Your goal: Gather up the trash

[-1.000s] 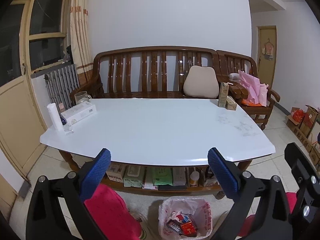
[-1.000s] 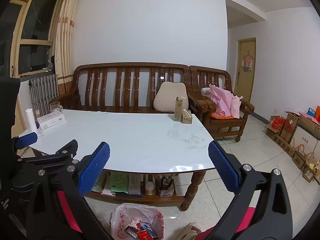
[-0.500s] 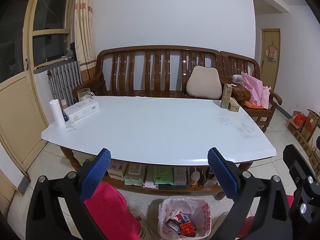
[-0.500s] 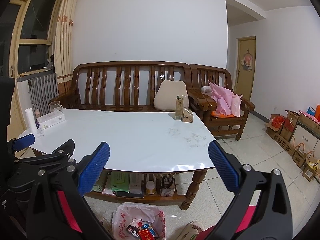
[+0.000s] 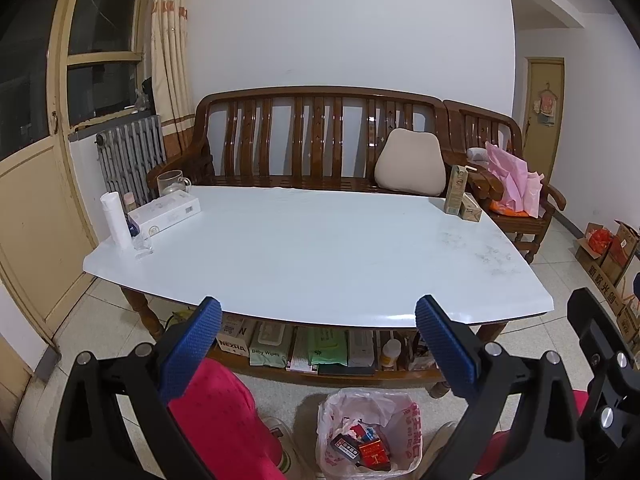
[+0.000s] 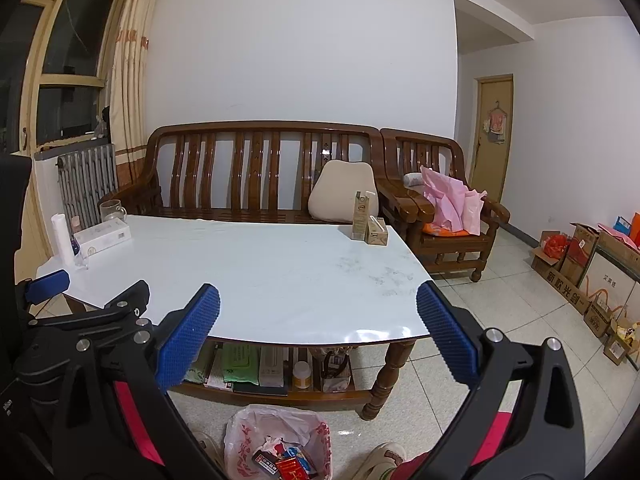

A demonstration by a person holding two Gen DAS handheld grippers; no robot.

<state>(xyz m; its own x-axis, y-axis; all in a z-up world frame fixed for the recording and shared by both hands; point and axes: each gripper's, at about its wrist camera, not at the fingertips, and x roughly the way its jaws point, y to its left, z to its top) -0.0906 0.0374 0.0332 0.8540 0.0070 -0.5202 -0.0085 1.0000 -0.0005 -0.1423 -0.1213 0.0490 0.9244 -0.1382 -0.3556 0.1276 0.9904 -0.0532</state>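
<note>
Cartons (image 5: 460, 196) sit far across the tabletop (image 5: 320, 248); your spread, empty grippers (image 5: 318, 338) (image 6: 318, 332) could topple them reaching.

- The counter (image 5: 320, 248) lies bare across its middle and near edge.
- The far-left corner is crowded by a white box (image 5: 170, 210) and roll (image 5: 116, 218).
- Two cartons (image 5: 460, 198) block the far-right corner.
</note>
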